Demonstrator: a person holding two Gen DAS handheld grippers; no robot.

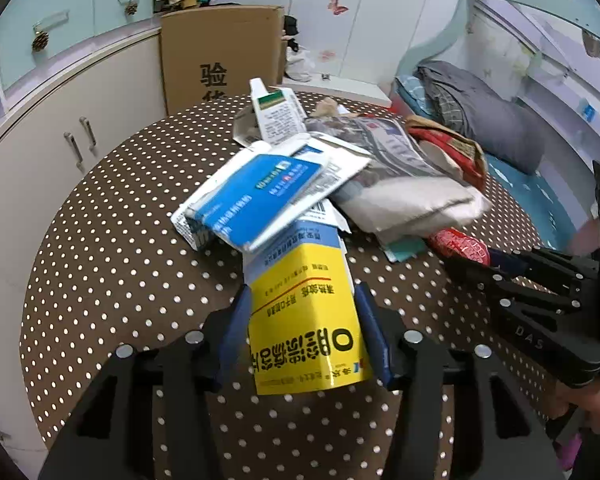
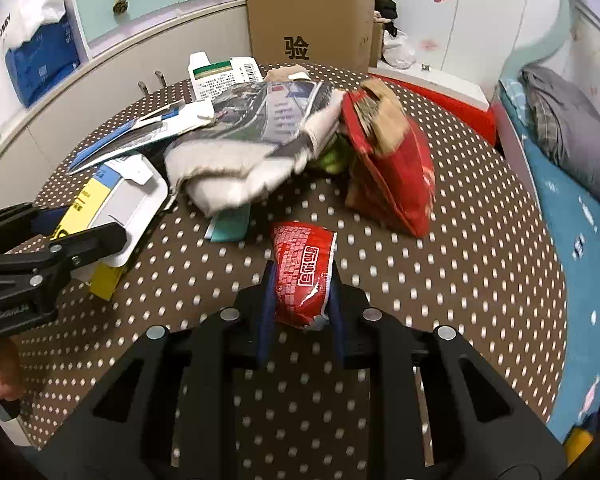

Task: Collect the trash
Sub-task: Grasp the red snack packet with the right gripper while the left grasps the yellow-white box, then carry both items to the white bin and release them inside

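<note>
A pile of trash lies on a brown table with white dots (image 1: 112, 264). My left gripper (image 1: 302, 300) is shut on a yellow and blue medicine box (image 1: 304, 312), whose far end sits under a blue and white carton (image 1: 256, 196). My right gripper (image 2: 302, 276) is shut on a red snack wrapper (image 2: 304, 268) just above the table (image 2: 480, 280). The left gripper with the yellow box (image 2: 84, 204) shows at the left of the right wrist view. The right gripper (image 1: 472, 260) shows at the right of the left wrist view.
The pile also holds a crumpled newspaper (image 2: 260, 140), a red bag (image 2: 392, 172), a teal card (image 2: 230, 226) and a white and green box (image 1: 276, 114). A cardboard box (image 2: 312, 20) and cabinets (image 1: 60, 128) stand behind the table. A bed (image 2: 572, 200) is at the right.
</note>
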